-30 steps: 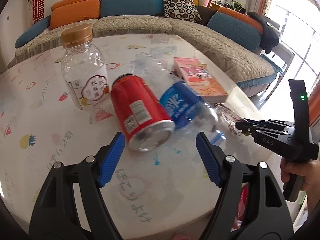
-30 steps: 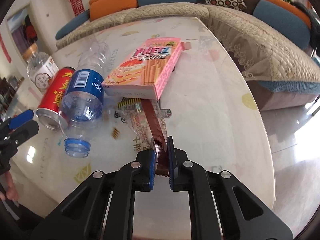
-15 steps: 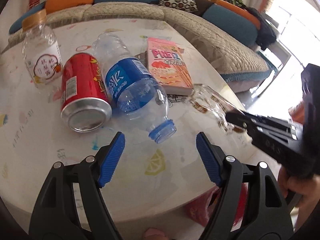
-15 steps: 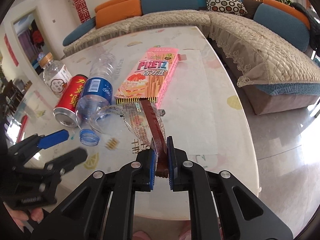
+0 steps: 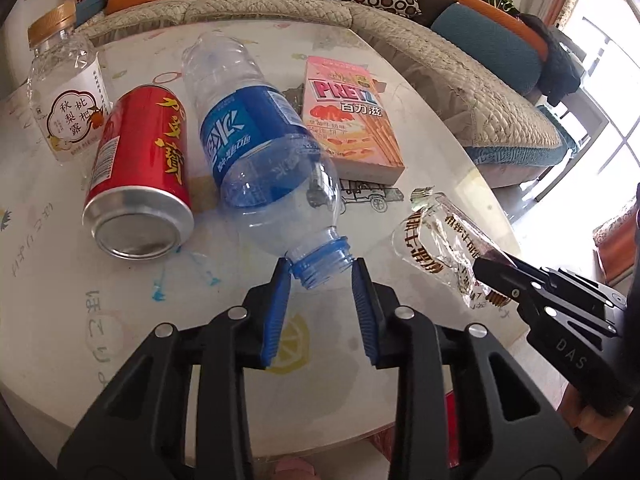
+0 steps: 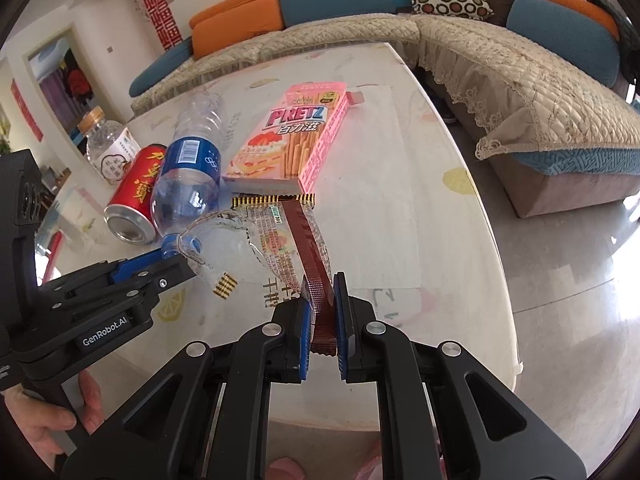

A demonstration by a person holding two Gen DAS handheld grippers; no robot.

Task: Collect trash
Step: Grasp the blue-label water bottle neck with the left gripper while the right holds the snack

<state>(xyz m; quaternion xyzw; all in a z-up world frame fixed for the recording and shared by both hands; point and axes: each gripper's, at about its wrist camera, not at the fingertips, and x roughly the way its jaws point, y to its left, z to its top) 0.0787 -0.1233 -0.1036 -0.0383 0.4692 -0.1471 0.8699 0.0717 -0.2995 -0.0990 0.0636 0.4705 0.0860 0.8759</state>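
Table [image 5: 60, 320]: round, near rim close under both grippers; bare top to right of wrapper, room to withdraw there.
Water bottle [image 5: 256, 152]: on side, capless neck toward rim, flanked by red can [image 5: 140, 168] and Pretz box [image 5: 352, 120].
Left gripper [image 5: 320, 276]: pads straddle neck, seemingly touching; firm clamp uncertain.
Right gripper [image 6: 322, 304]: pinched on clear wrapper [image 6: 280, 244], held above tabletop, likely for bagging.

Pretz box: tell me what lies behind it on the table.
Behind the Pretz box only bare table shows, then the sofa beyond the far edge. Its opened flap sticks out at the back. The strip of table right against the box's far end is hidden in both views.
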